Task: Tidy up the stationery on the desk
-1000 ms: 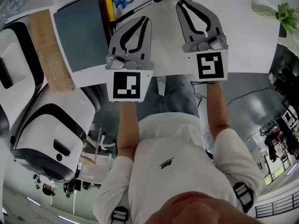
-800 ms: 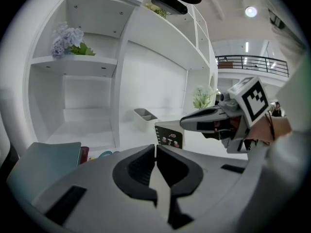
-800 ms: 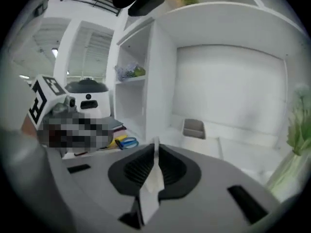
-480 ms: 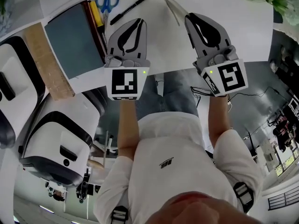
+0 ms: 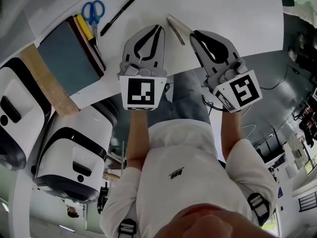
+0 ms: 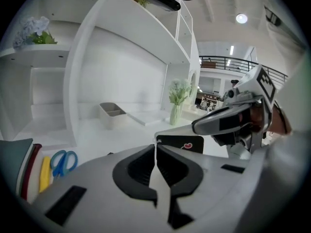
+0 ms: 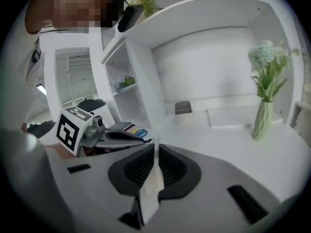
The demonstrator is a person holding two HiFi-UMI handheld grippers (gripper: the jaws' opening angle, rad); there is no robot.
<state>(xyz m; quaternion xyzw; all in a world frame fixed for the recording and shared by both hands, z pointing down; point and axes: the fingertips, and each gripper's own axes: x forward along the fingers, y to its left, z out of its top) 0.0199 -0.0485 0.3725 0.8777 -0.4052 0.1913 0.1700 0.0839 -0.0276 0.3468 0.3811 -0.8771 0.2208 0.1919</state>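
**Head view.** The right gripper (image 5: 193, 33) is clenched on a thin pale card (image 5: 174, 26). The card hangs over the near edge of the desk (image 5: 223, 9), about midway along it. The left gripper (image 5: 158, 28) sits just beside the card with its jaws pressed together, and contact cannot be told here.

Along the desk's left edge lies a grey-blue notebook (image 5: 67, 58). A yellow marker (image 5: 83, 28) lies on its right side and a brown board (image 5: 47, 81) on its left. Blue scissors (image 5: 93, 10) and a black pen (image 5: 118, 16) lie further in, well apart from both grippers. 2 white chairs (image 5: 74, 152) stand off the near-left corner.

**Left gripper view.** The jaws meet at the tips, with only a pale sliver along their seam. Just past them the card shows a black face with a red heart, pinched by the right gripper reaching in from the right. A tray (image 6: 112, 113) and a vase (image 6: 177, 101) stand toward the desk's far edge.

**Right gripper view.** The jaws grip the card, seen edge-on as a white strip. The left gripper lies at the left, partly covering the notebook and scissors. A small grey box (image 7: 183, 107) stands at the far edge.

**Since 1 second ago.** The right gripper has rolled, so its marker cube now sits tilted rather than square. The left gripper's tip was next to the pen and has shifted away toward the card. The 2 tips are now nearer each other.
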